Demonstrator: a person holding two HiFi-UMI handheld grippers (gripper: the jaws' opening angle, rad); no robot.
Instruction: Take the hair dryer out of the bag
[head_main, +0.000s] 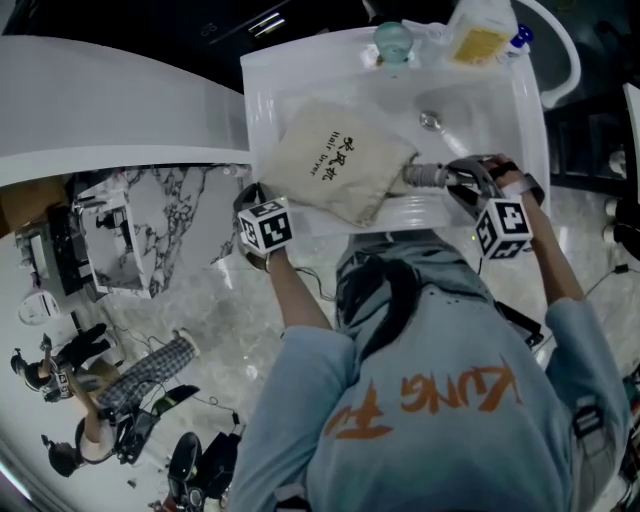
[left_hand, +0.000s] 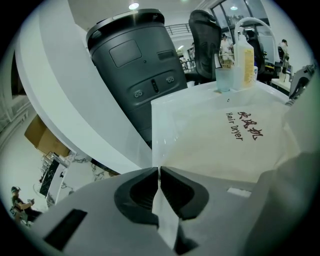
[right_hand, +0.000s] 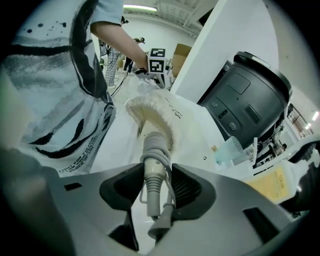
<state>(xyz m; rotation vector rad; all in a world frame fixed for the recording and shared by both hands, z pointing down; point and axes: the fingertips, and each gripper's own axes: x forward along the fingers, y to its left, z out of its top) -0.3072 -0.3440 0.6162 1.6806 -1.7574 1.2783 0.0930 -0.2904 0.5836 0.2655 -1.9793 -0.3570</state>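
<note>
While the head view looks down, the left gripper (head_main: 258, 192) nips the bag (head_main: 335, 160) by its corner, and the right gripper (head_main: 452, 178) has the hair dryer (head_main: 425, 175). Left gripper view: jaws nearly together, pinching cloth, bag spread ahead. Right gripper view: jaws clamped on the cord-wrapped handle, the dryer's far end inside the bag just beyond.

Bag (left_hand: 220, 150) reads "hair Dryer" (beside Chinese characters); shirt (head_main: 450, 450), "KUNG".
</note>
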